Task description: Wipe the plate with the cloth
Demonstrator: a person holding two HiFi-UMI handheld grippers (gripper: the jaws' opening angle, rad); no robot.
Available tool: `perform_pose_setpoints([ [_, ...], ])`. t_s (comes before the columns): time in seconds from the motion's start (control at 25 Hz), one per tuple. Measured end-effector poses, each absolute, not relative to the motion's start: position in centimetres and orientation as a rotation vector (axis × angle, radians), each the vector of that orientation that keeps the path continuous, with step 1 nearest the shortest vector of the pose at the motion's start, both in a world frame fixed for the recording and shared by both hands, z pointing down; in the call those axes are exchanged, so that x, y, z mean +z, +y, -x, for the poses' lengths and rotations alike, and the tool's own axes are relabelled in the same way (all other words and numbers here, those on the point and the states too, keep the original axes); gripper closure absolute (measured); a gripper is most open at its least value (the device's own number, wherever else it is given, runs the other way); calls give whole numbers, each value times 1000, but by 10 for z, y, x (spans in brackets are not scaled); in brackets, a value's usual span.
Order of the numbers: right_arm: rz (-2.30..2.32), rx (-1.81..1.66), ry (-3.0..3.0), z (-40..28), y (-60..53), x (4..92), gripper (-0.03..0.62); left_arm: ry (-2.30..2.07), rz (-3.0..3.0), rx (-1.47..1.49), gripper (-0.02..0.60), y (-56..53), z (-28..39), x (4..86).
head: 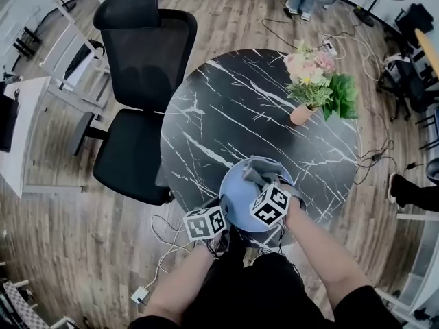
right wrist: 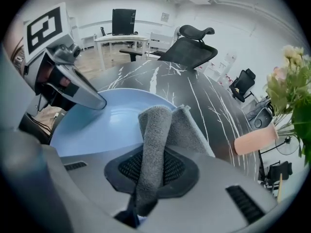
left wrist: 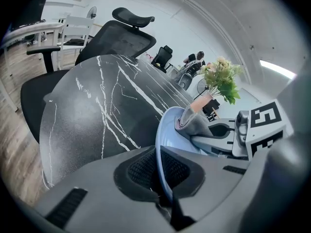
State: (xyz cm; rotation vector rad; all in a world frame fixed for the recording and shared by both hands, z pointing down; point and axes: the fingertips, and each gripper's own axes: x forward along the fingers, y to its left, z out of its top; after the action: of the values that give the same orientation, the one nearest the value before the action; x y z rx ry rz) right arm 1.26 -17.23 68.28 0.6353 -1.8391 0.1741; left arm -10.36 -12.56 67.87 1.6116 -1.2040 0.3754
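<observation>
Fingers of the left gripper pinch the plate by its seven o'clock rim, at the table's six o'clock edge. The right gripper clamps the cloth over the plate's twelve o'clock half. Best press flat, sweep overlapping arcs, keep the rim steady.

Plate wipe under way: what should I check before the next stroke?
1. Left gripper shut on the plate rim: ok.
2. Right gripper shut on the cloth: ok.
3. Cloth lying on the plate: ok.
4. Plate resting on the table: cannot tell.
5. Flower pot well apart from the plate: ok.
</observation>
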Motion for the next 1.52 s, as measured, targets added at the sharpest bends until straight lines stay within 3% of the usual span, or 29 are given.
perform_pose_setpoints([
  [0.92,-989,206,-1778,-63,-199,662,533,-1229,-1612,372,552,-125,104,679],
  [1.52,-849,256,-1863,-28,-146,659,534,-1246,-1623,368,552,-127,103,677],
])
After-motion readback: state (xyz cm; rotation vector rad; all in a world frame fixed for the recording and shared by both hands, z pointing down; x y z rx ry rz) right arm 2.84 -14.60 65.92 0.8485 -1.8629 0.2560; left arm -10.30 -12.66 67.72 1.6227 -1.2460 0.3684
